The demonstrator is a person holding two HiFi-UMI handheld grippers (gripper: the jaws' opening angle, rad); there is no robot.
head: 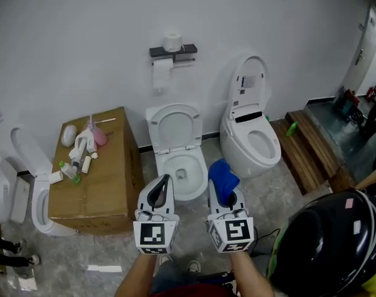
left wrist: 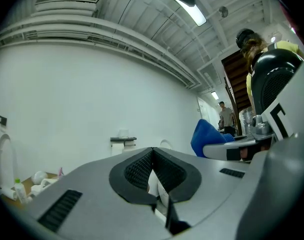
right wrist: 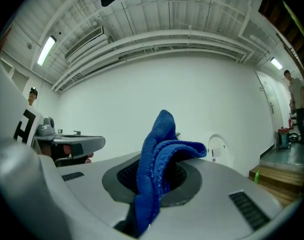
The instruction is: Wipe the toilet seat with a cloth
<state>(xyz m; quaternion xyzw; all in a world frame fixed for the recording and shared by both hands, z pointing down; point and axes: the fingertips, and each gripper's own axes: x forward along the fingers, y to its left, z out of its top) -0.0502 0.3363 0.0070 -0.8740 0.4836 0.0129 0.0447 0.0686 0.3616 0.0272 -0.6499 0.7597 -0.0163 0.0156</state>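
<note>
Head view: big cardboard box (head: 107,178) on the floor at the left, and right beside it the open white toilet (head: 175,142), straight ahead of both tools. Left hand-held gripper (head: 165,181) is pressed together on nothing and points level toward the bowl. Right hand-held gripper (head: 227,193), just beside it, is pinching the blue cloth (head: 222,175), which bunches up out of its jaws, held in the air by the bowl's right side.
</note>
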